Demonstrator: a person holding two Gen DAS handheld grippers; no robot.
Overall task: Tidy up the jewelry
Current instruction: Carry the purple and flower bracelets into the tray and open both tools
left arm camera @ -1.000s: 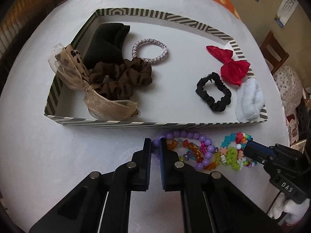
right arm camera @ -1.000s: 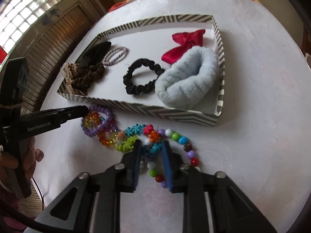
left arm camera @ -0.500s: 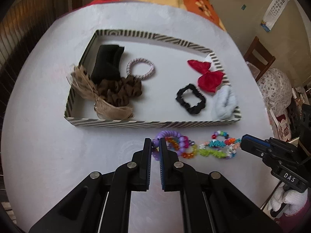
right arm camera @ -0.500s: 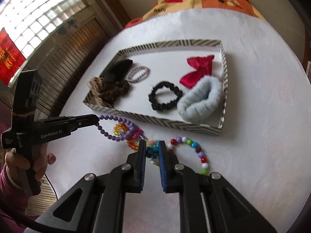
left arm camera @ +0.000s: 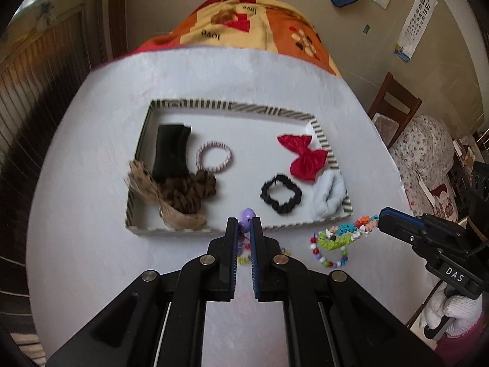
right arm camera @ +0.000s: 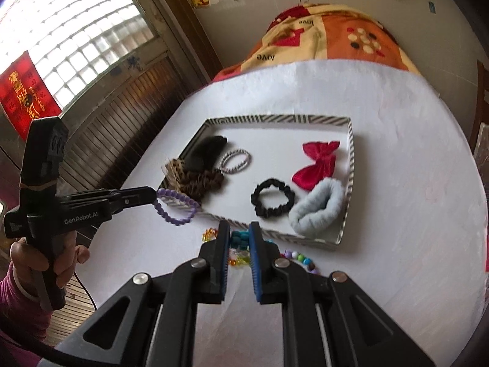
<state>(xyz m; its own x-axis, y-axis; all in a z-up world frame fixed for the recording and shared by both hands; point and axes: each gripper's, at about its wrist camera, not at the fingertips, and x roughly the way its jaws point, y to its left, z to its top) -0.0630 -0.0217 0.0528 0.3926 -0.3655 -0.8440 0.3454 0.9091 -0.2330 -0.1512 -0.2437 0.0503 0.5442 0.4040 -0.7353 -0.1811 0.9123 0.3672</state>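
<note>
left gripper (left arm camera: 243,225): clamped on purple bead bracelet (right arm camera: 175,206), held above table (left arm camera: 91,244) by tray (left arm camera: 189,230) front edge | right gripper (right arm camera: 239,235): clamped on teal bracelet (right arm camera: 239,241), lifted just before tray

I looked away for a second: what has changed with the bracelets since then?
Both grippers rose. The left gripper lifted the purple bead bracelet off the table; it now hangs by the striped tray. The right gripper shut on the turquoise flower bracelet and raised one end. The tray's hair ties stayed put.
</note>
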